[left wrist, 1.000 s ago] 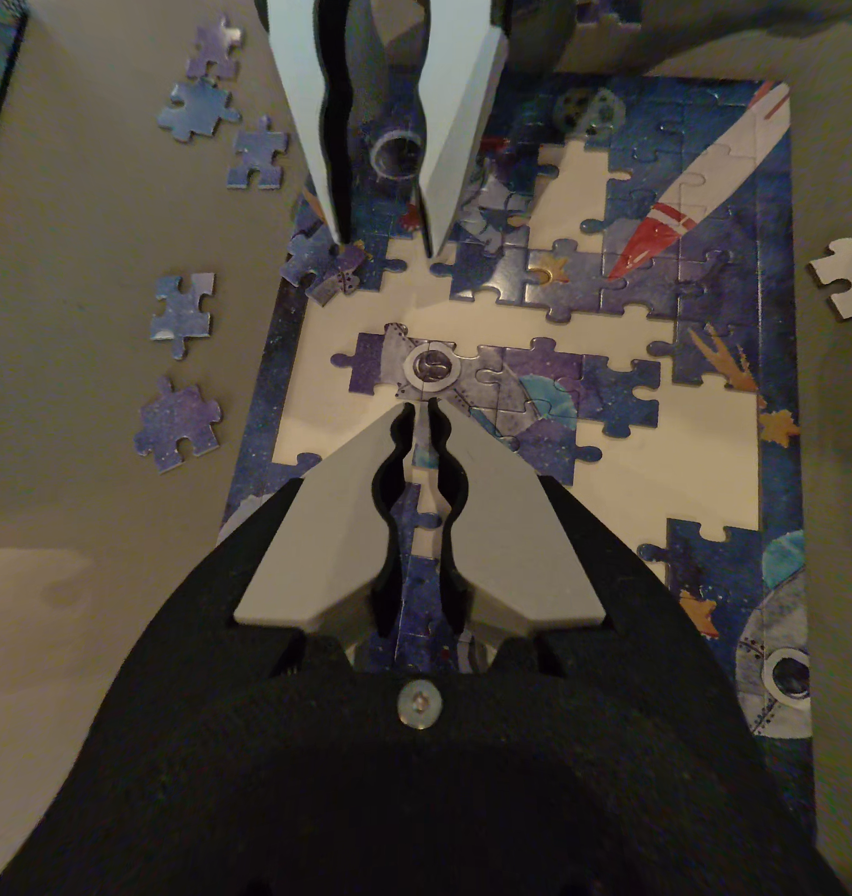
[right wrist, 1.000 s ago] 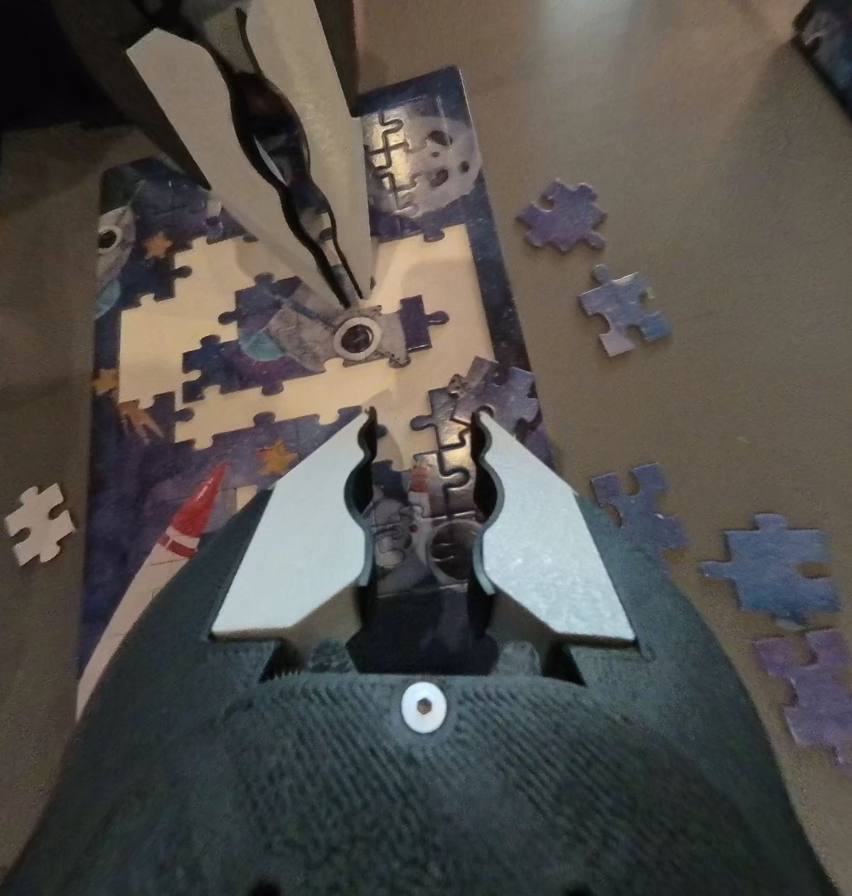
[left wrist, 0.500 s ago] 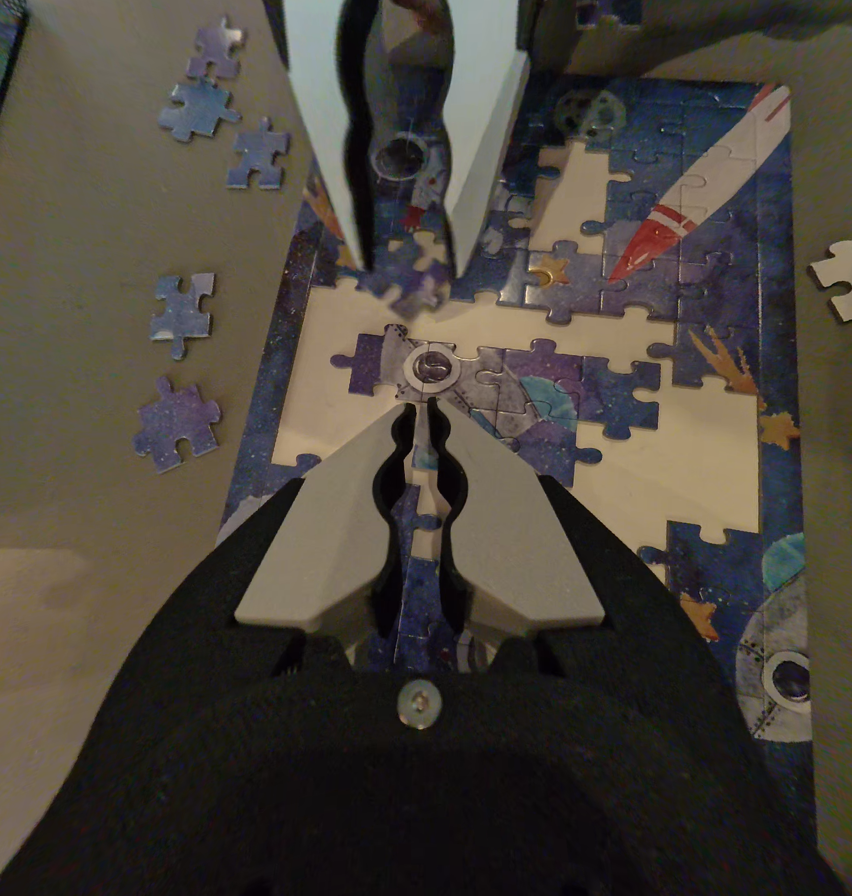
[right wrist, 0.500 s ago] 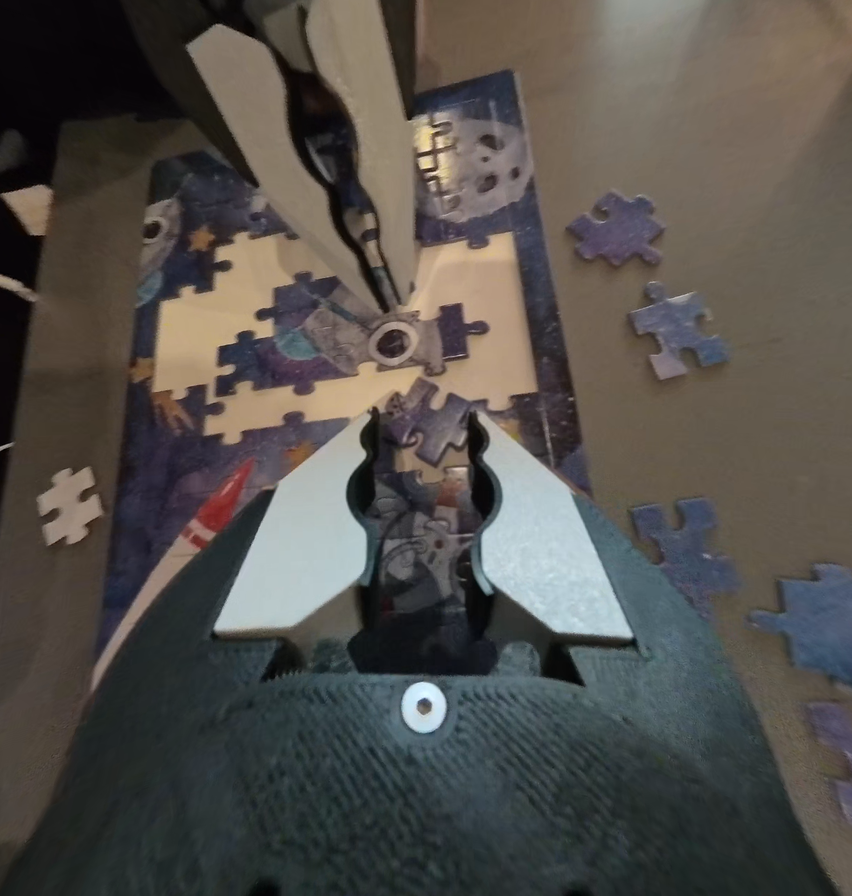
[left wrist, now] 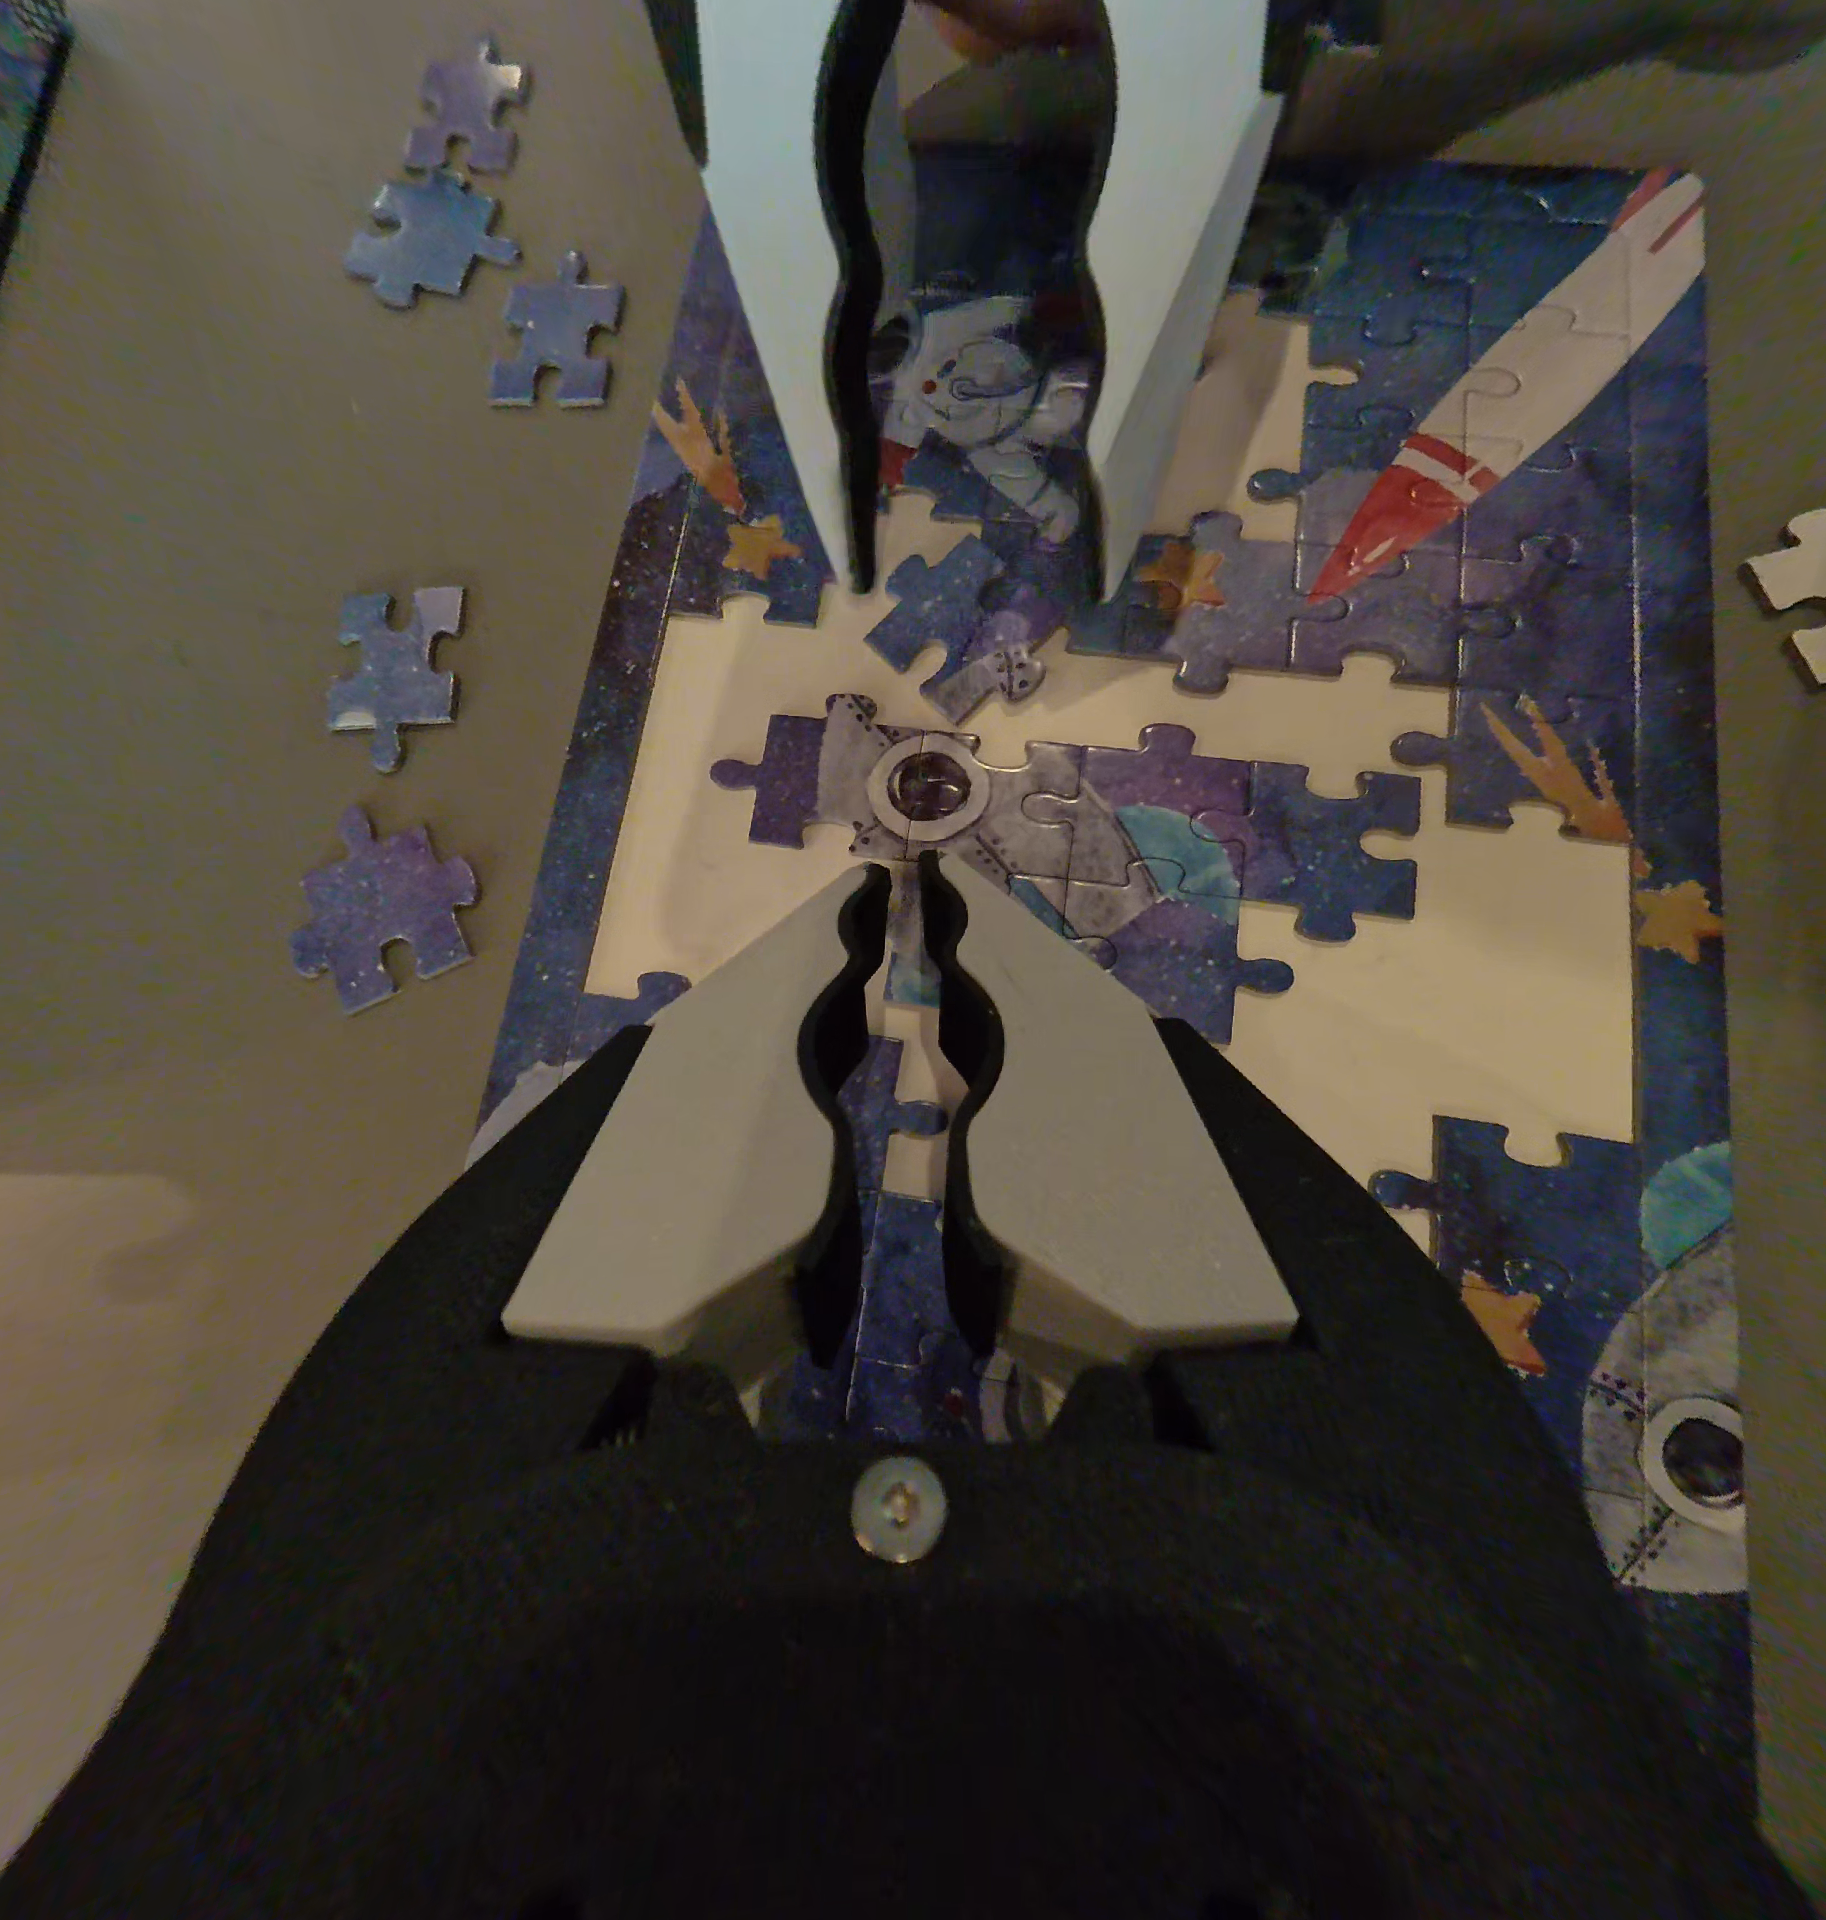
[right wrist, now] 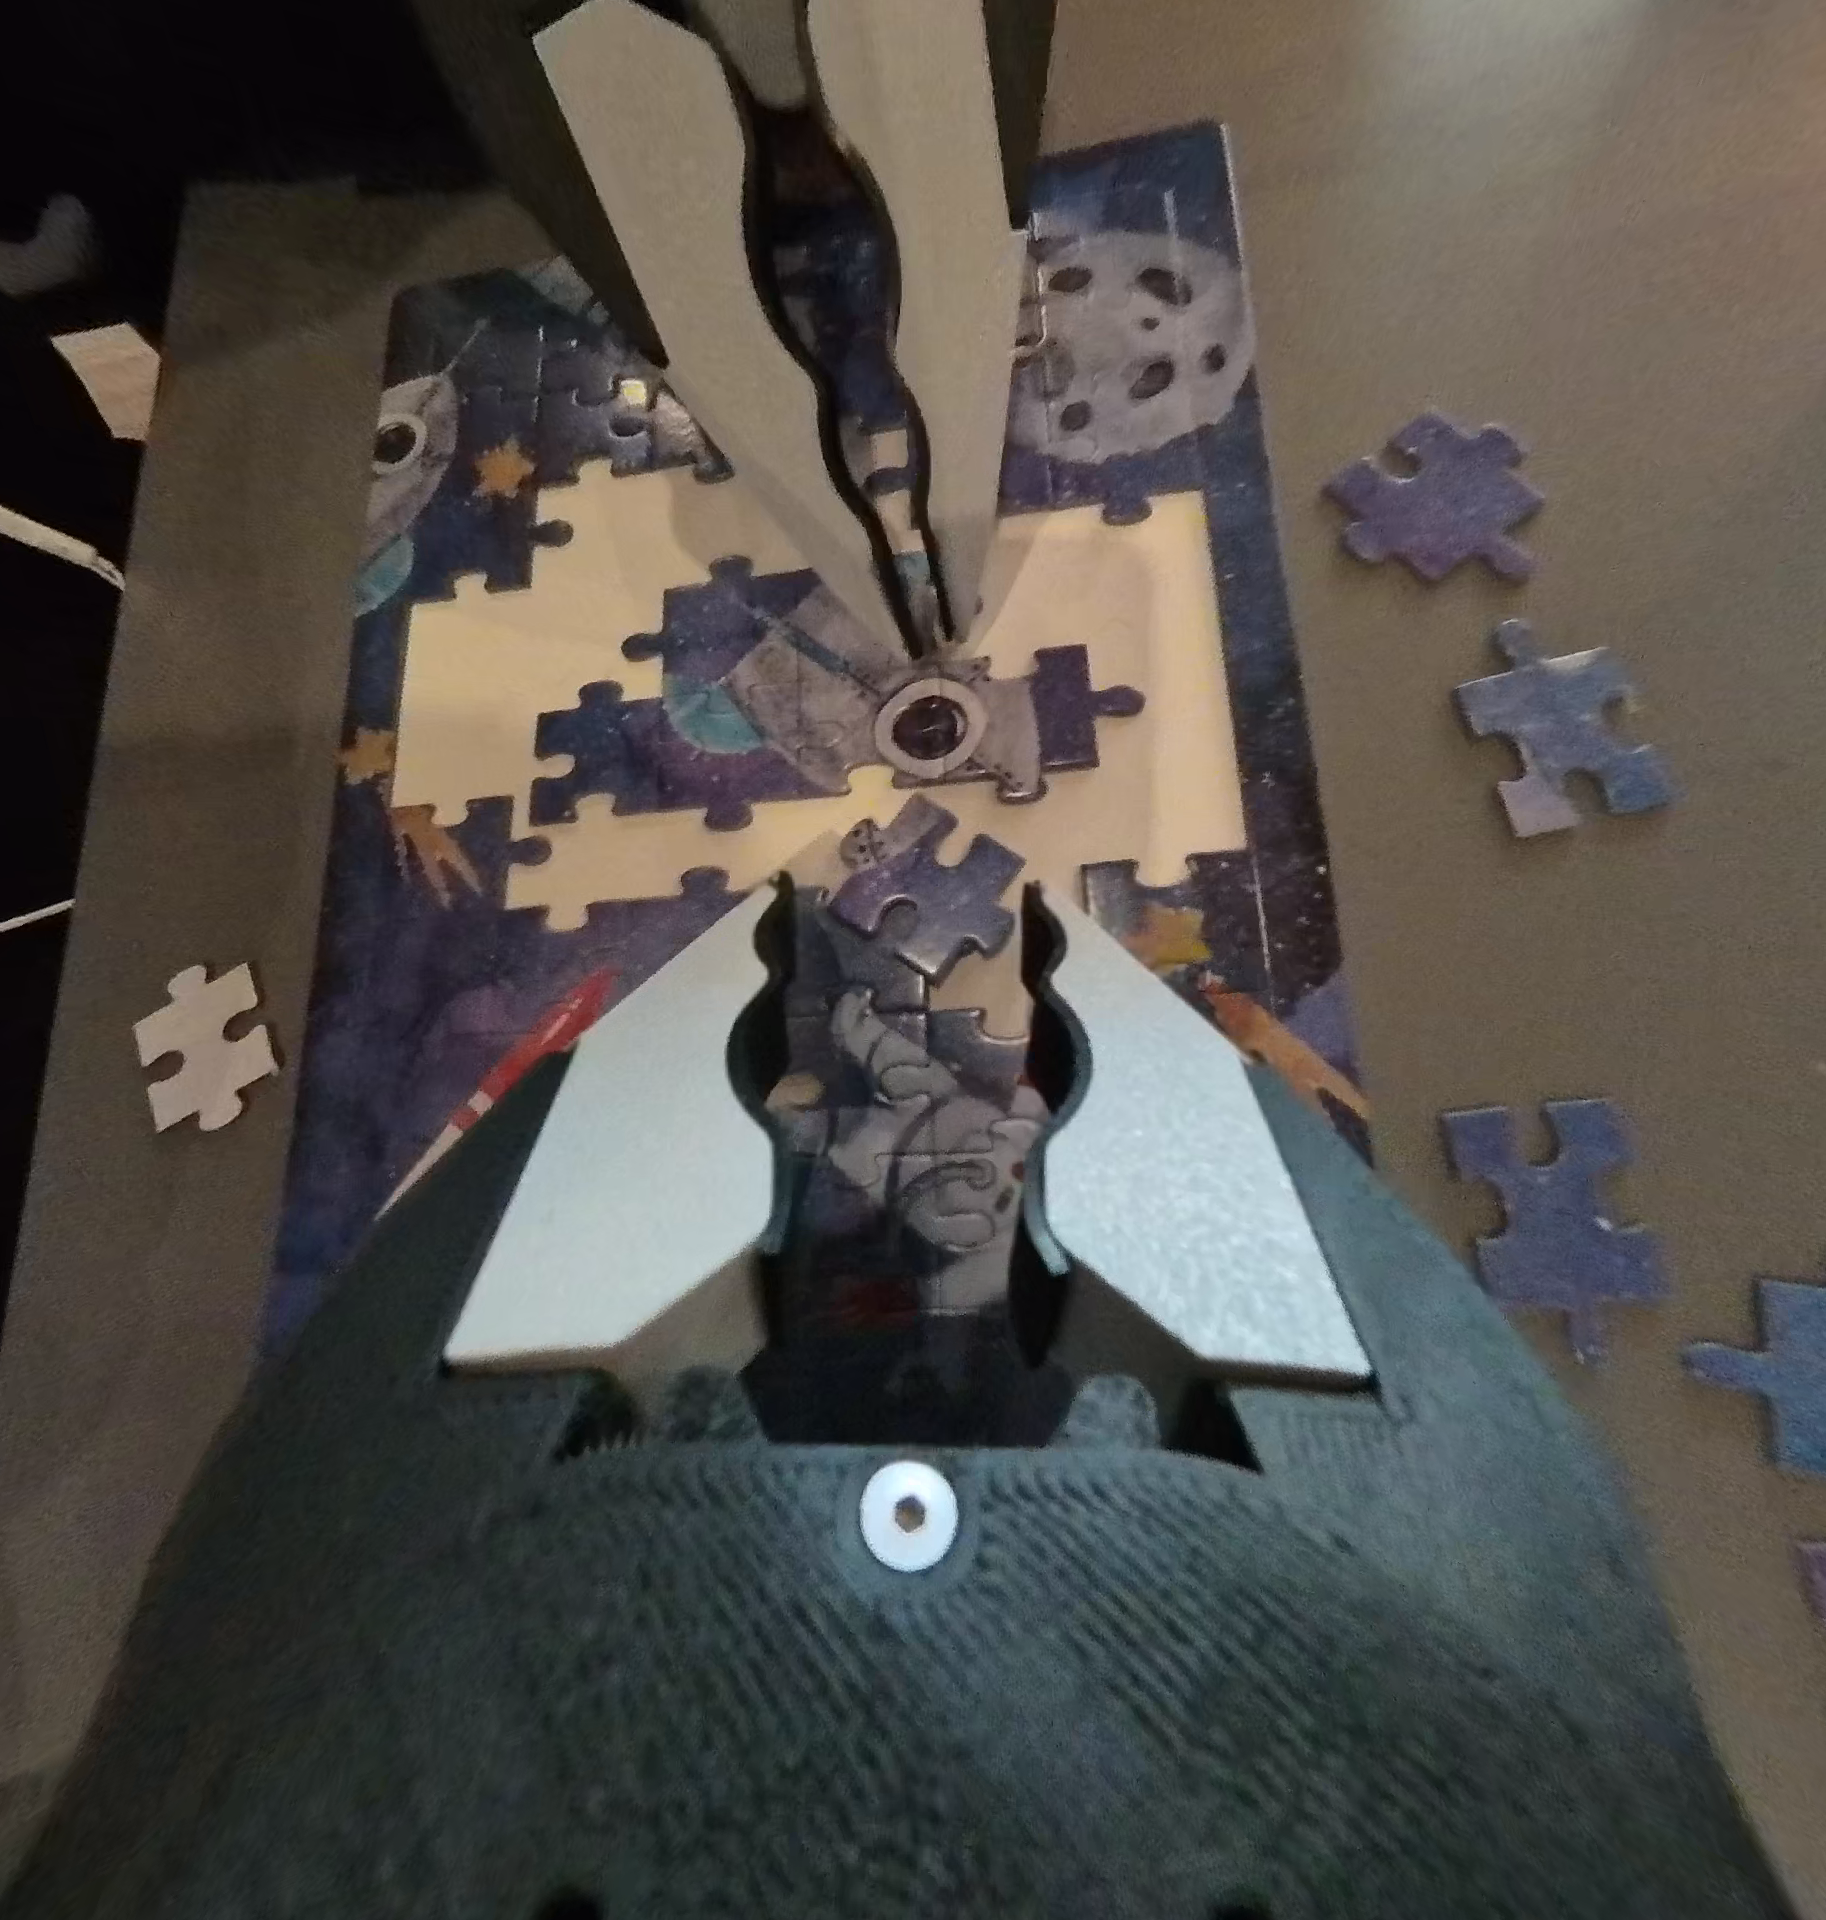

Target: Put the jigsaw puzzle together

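The space jigsaw lies in its blue-bordered frame (left wrist: 618, 727) (right wrist: 1273, 665), with cream gaps in the middle. A joined cluster with a porthole (left wrist: 1096, 821) (right wrist: 784, 717) sits in the gap. My left gripper (left wrist: 893, 868) is shut, its tips at the cluster's near edge by the porthole; it also shows in the right wrist view (right wrist: 935, 629). My right gripper (right wrist: 906, 896) is open, facing it from across the puzzle (left wrist: 987, 587). A loose purple piece (left wrist: 950, 623) (right wrist: 924, 883) lies tilted between its tips, partly over the joined pieces, just short of the cluster.
Several loose blue-purple pieces lie on the brown table beside the frame (left wrist: 410, 665) (left wrist: 384, 920) (left wrist: 561, 332) (right wrist: 1558, 727) (right wrist: 1553, 1216). A white face-down piece (left wrist: 1813, 597) (right wrist: 208, 1044) lies on the other side. The table edge (right wrist: 150, 623) runs just past it. The grippers' ends are close to 6 cm from one another.
My right gripper came in toward the cluster and opened wider. The loose purple piece moved with it, from the frame's side edge to the middle. My left gripper stayed put.
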A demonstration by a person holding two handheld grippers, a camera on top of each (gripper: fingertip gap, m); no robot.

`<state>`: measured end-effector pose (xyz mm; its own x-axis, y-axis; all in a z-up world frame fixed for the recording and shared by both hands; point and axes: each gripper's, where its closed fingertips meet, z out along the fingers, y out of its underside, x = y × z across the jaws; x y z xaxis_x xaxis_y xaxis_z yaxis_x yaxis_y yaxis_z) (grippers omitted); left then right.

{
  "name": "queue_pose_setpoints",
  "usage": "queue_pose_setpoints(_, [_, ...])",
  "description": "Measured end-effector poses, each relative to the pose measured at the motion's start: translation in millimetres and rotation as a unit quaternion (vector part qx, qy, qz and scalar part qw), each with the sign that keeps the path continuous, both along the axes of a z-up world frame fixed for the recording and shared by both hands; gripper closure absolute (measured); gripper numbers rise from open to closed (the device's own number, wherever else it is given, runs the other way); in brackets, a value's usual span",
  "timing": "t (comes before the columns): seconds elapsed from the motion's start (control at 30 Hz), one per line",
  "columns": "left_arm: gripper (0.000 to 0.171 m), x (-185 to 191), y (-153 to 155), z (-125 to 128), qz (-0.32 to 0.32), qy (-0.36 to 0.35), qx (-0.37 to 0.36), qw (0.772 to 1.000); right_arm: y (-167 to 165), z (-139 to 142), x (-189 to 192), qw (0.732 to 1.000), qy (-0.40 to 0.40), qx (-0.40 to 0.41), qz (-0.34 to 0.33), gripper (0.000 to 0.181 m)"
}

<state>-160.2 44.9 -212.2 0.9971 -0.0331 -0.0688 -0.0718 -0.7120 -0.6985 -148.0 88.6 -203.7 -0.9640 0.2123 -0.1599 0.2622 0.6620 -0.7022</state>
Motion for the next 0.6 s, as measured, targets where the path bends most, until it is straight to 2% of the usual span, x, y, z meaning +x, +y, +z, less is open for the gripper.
queue_pose_setpoints(0.23, [0.166,-0.3,0.0,0.0,0.0,0.0,0.001,1.0,9.6,-4.4,5.5,1.0,0.012,0.027,-0.003,0.148])
queue_pose_setpoints(0.6, [0.165,-0.6,-0.1,0.0,0.0,-0.003,0.002,1.0,5.2,-1.0,11.1,0.999,0.025,0.028,0.006,0.15])
